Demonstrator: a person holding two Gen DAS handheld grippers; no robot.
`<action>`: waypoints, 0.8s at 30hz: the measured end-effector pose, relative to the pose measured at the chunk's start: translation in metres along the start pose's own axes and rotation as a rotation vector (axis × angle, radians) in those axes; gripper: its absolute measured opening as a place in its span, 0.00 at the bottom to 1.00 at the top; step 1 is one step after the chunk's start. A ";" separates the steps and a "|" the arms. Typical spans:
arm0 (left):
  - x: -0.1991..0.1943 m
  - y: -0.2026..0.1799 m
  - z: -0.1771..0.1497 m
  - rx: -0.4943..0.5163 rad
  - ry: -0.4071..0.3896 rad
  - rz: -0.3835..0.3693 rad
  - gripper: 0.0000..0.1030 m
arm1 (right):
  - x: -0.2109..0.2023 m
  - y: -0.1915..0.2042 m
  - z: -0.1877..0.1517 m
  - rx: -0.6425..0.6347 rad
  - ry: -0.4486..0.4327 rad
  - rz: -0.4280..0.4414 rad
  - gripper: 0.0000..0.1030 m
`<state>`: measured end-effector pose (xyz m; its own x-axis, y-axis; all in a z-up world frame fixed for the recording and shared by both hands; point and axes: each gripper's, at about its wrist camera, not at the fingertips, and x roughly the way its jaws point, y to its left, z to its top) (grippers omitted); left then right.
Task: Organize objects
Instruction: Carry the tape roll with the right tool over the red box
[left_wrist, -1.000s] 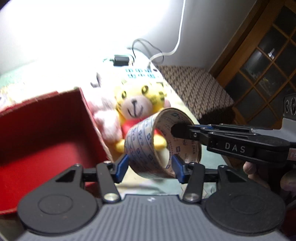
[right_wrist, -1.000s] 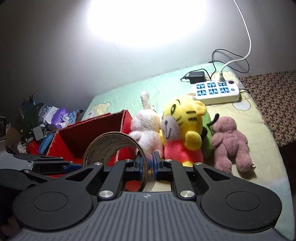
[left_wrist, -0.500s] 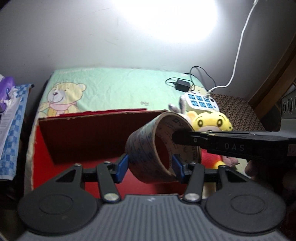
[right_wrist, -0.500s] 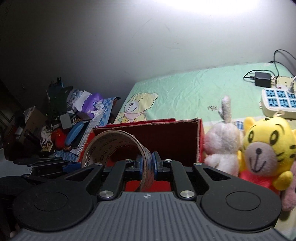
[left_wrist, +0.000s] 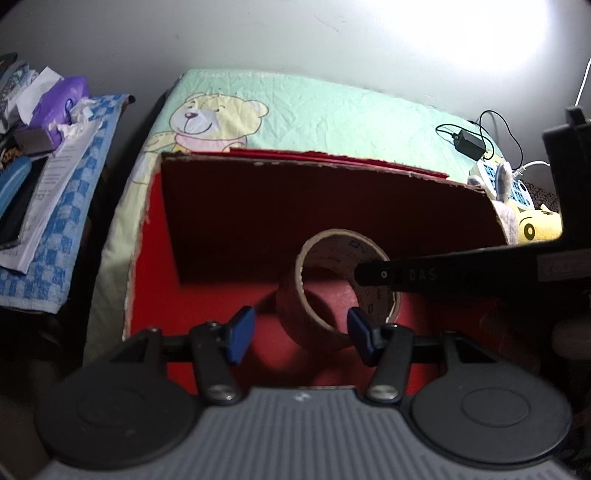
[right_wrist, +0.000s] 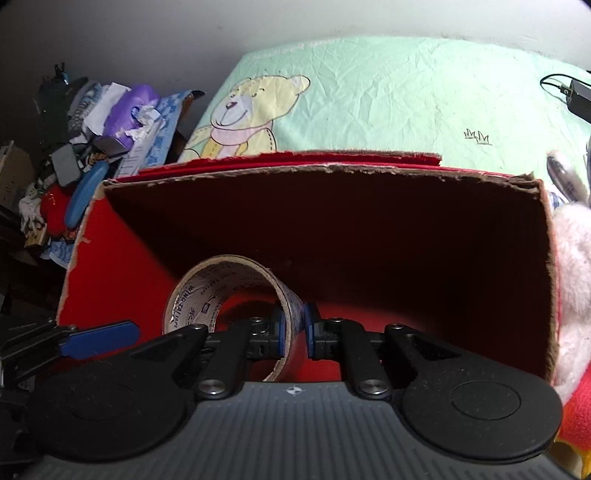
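The tape roll (right_wrist: 236, 291) hung inside the red box (left_wrist: 155, 236), low over its floor and toward the box's near wall; whether it touched the floor could not be told. The right gripper (right_wrist: 293, 328) was clamped on the roll's wall, 1 blue pad inside the ring and 1 outside, so the band stood on edge with its hole facing sideways. The left gripper (left_wrist: 299, 334) sat just in front of the roll with its jaws spread wide, a blue pad on either side and neither one touching the cardboard.

The roll looked like a nearly spent one: a thin, printed cardboard core with little tape on it. It was probably very light and fairly stiff around the hoop, though a hard squeeze across the full width might flatten it. Pinching through the wall, as the right gripper did, seemed the safer hold, since the band is narrow and gives flat faces to the pads. The outer surface may be slick. Set down on edge it could roll along the box floor, so laying it flat would likely keep it in place.

Beyond the box's right wall, a yellow plush toy (left_wrist: 535, 229) lay on the bed sheet (right_wrist: 406, 92).
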<state>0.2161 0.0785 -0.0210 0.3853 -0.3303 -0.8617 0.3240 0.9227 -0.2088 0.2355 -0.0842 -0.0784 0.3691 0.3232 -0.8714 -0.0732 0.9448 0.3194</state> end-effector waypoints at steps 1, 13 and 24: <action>0.001 0.000 0.000 -0.001 0.004 0.001 0.56 | 0.004 -0.002 0.003 0.012 0.018 -0.003 0.11; 0.021 0.000 -0.003 0.020 0.044 0.060 0.56 | 0.032 -0.016 0.009 0.210 0.021 0.135 0.23; 0.038 0.003 0.002 0.030 0.073 0.153 0.56 | 0.009 -0.033 0.007 0.254 -0.011 0.214 0.25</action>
<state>0.2332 0.0679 -0.0537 0.3685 -0.1703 -0.9139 0.2923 0.9544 -0.0600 0.2481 -0.1126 -0.0944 0.3804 0.5111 -0.7708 0.0828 0.8113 0.5788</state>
